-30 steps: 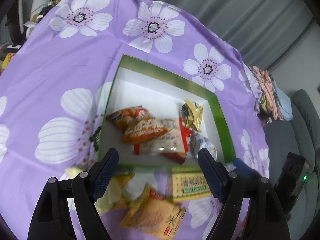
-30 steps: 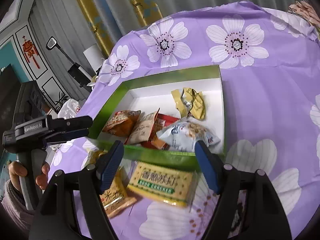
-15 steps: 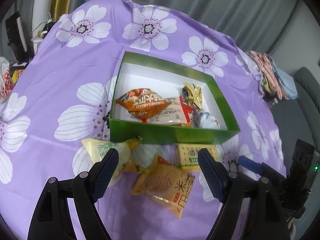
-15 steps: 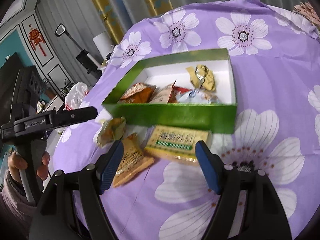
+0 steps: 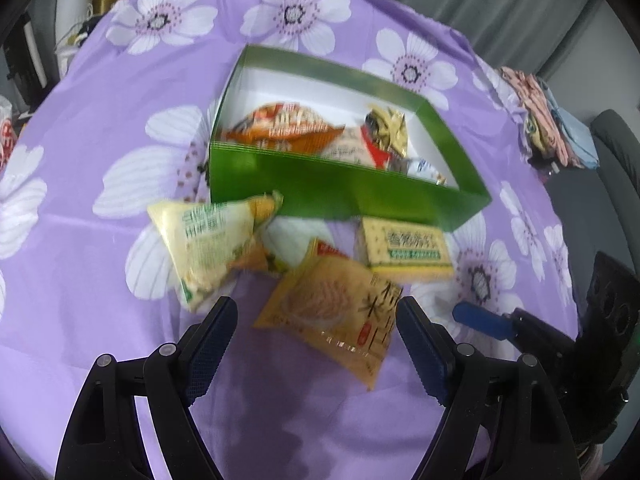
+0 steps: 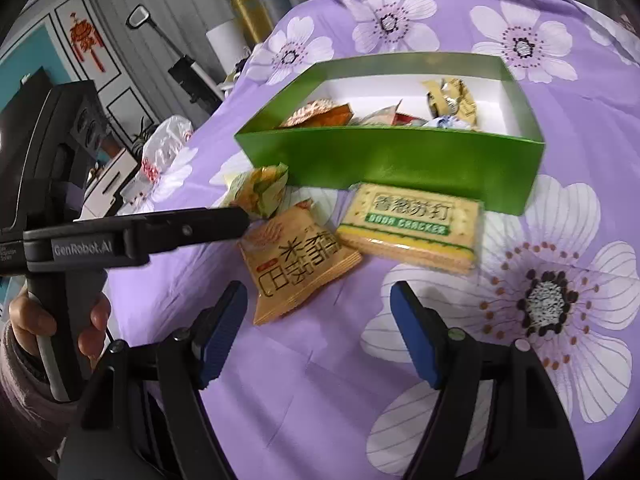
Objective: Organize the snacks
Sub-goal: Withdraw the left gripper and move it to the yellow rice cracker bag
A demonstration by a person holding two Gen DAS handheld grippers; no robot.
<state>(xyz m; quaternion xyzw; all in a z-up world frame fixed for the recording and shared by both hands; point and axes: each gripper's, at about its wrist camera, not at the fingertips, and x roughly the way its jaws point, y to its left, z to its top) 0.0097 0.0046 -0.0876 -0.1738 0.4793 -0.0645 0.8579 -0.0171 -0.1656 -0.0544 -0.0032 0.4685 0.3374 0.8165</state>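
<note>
I see my left gripper and my right gripper both spread wide with nothing in them, above the purple flower cloth. Three snacks lie on the cloth just in front of the green box: an orange packet, a yellow cracker pack and a pale green bag. More snacks are inside the box.

The left gripper tilts downward with its jaws wide apart and nothing between them. The right gripper has the same pose, jaws apart and empty. At nine o'clock in the right wrist view, a hand grasps the left gripper's handle
</note>
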